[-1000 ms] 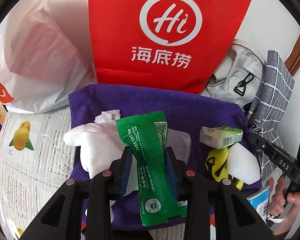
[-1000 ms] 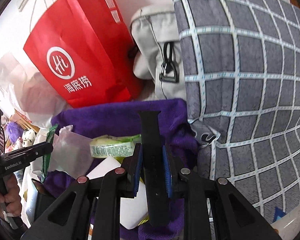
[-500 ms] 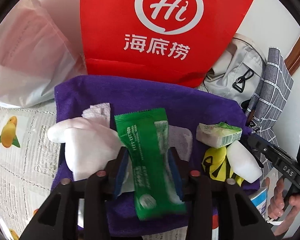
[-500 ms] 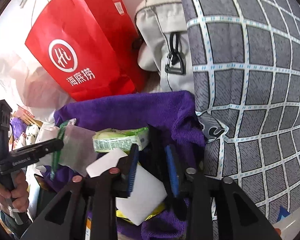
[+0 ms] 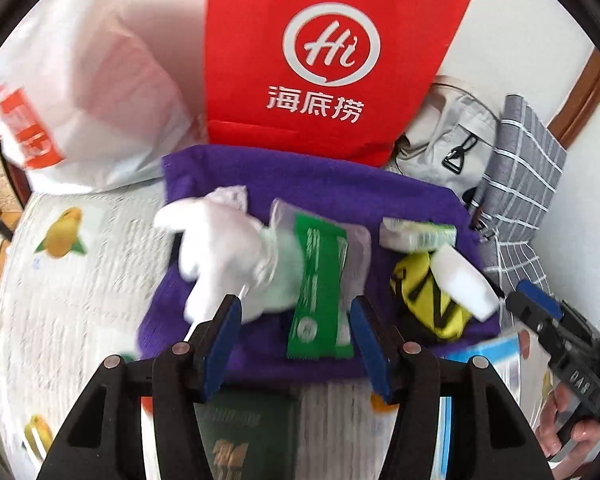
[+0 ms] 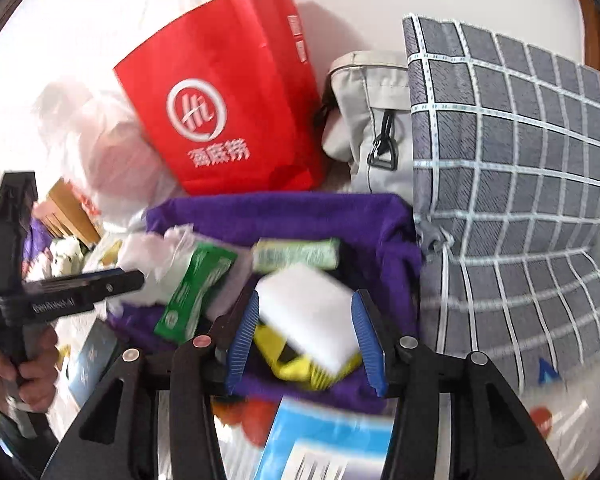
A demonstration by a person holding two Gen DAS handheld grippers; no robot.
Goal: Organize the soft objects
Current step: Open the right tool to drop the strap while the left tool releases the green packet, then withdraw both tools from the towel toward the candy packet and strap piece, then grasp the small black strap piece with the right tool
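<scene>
A purple towel lies spread out with soft things on it. A green packet lies on the towel just beyond my open left gripper, beside a white plush. A pale green wrapped pack, a white sponge block and a yellow-black item lie to the right. In the right wrist view my right gripper is open, its jaws on either side of the white sponge block, which rests on the yellow-black item. The green packet lies to the left there.
A red paper bag and a white plastic bag stand behind the towel. A grey backpack and a checked grey cushion are on the right. A blue-white box and newspaper lie in front.
Both grippers opened and pulled back. The left let go of the green packet, which now lies on the towel. The right released the black strap, which is out of sight now.
</scene>
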